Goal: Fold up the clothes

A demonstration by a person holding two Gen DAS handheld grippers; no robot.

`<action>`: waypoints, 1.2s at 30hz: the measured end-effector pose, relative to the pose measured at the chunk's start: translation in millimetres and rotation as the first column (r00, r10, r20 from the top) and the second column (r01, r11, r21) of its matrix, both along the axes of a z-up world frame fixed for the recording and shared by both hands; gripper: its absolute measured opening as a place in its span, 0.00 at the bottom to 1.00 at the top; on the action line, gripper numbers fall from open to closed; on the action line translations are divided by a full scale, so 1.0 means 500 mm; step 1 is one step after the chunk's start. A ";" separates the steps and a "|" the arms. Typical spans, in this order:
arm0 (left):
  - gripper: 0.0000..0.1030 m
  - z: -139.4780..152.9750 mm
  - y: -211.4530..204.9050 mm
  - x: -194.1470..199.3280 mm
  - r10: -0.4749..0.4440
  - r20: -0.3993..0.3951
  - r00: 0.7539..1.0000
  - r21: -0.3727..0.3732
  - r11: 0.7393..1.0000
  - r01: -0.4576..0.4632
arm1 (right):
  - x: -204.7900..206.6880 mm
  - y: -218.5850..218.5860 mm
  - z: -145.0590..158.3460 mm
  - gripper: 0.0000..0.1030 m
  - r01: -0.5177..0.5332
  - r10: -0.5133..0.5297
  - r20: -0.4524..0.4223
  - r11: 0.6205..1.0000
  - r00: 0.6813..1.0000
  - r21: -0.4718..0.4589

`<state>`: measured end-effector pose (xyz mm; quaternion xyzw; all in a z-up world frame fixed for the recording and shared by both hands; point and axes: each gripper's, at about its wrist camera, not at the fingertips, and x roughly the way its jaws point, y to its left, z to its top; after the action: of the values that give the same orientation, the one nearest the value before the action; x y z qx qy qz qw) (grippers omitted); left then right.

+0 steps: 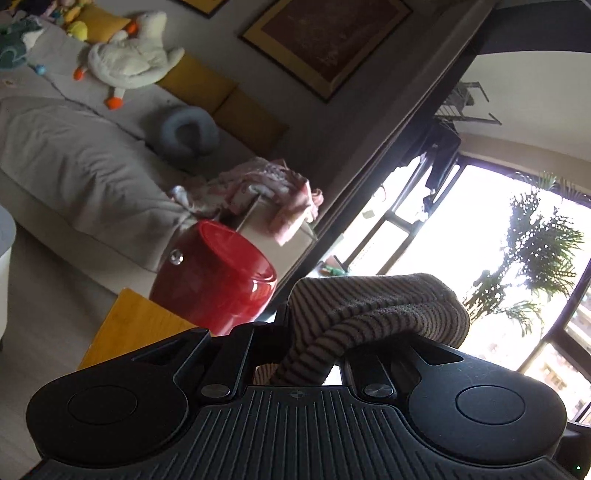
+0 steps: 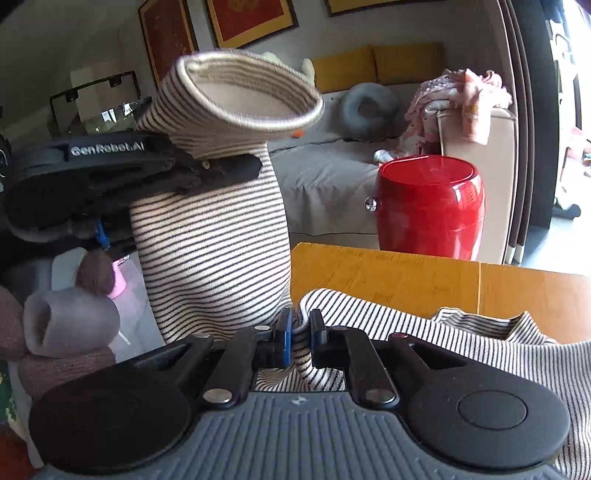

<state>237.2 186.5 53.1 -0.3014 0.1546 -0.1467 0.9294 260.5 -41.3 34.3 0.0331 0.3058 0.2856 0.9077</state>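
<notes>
From the left wrist view, a glossy red bin (image 1: 214,277) stood at mid-frame beside the corner of the yellow wooden counter (image 1: 129,328), with a grey-covered sofa (image 1: 74,166) behind it carrying a white plush goose (image 1: 133,55) at upper left, a grey neck pillow (image 1: 186,131) and a heap of pink cloth (image 1: 269,188) on its armrest; bright windows and a palm plant (image 1: 543,251) filled the right side. The left gripper (image 1: 295,354) had its fingers pinched shut on a bunched fold of the striped garment (image 1: 369,310), which draped over the right finger and hid the tips. From the right wrist view, the same red bin (image 2: 428,206) stood behind the counter (image 2: 406,280) at centre right, the sofa (image 2: 325,181) and pink cloth (image 2: 458,99) beyond it, framed pictures (image 2: 251,18) on the wall above. The striped garment (image 2: 214,240), cream with thin dark stripes, rose at left as a lifted sleeve with an open cuff, the rest lying on the counter at lower right. The left gripper (image 2: 255,166), marked "GenRobot.AI", clamped the sleeve below the cuff, a person's hand (image 2: 74,321) beneath it. The right gripper (image 2: 301,332) had its blue-padded fingers (image 2: 284,332) closed narrowly on a fold of the fabric at the counter's edge.
</notes>
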 end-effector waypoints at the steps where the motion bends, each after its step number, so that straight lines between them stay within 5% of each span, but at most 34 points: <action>1: 0.08 0.001 0.003 -0.001 0.005 0.003 1.000 -0.001 1.000 -0.005 | 0.004 0.006 -0.020 0.09 0.013 -0.014 -0.012 1.000 1.000 -0.016; 5: 0.08 0.005 0.012 -0.005 0.024 0.014 1.000 -0.008 1.000 -0.024 | 0.017 -0.008 -0.100 0.24 0.019 -0.016 -0.138 1.000 0.990 0.021; 13: 0.08 0.018 -0.008 -0.013 0.025 0.054 0.998 0.009 1.000 -0.025 | -0.023 -0.143 -0.011 0.39 0.074 -0.062 -0.094 0.989 0.994 0.129; 19: 0.09 0.015 -0.126 -0.024 -0.070 0.085 0.994 0.115 0.992 0.060 | -0.035 -0.351 0.043 0.50 0.272 -0.201 -0.216 0.883 0.956 0.383; 22: 0.26 -0.032 -0.229 -0.020 -0.175 0.027 0.984 0.183 0.969 0.168 | -0.048 -0.389 0.056 0.51 0.339 -0.297 -0.174 0.889 0.939 0.308; 24: 0.55 -0.069 -0.296 -0.016 -0.236 -0.038 0.971 0.230 0.944 0.238 | -0.054 -0.406 0.056 0.51 0.377 -0.345 -0.163 0.889 0.924 0.259; 26: 0.63 -0.104 -0.348 -0.015 -0.293 -0.118 0.949 0.268 0.911 0.315 | -0.061 -0.415 0.048 0.51 0.400 -0.372 -0.159 0.889 0.915 0.224; 30: 0.92 -0.121 -0.379 -0.027 -0.365 -0.196 0.910 0.240 0.882 0.406 | -0.076 -0.423 0.032 0.54 0.419 -0.401 -0.134 0.894 0.906 0.160; 34: 0.95 -0.106 -0.367 -0.045 -0.388 -0.243 0.889 0.151 0.890 0.430 | -0.072 -0.424 0.017 0.55 0.430 -0.413 -0.139 0.893 0.900 0.135; 36: 0.97 -0.105 -0.356 -0.069 -0.370 -0.233 0.899 0.185 0.891 0.415 | -0.073 -0.423 0.011 0.57 0.424 -0.408 -0.136 0.897 0.903 0.125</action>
<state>202.5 8.4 0.7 -0.1666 0.3172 -0.2836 0.8895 224.0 -252.9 39.6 0.1821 0.3168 0.1049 0.9249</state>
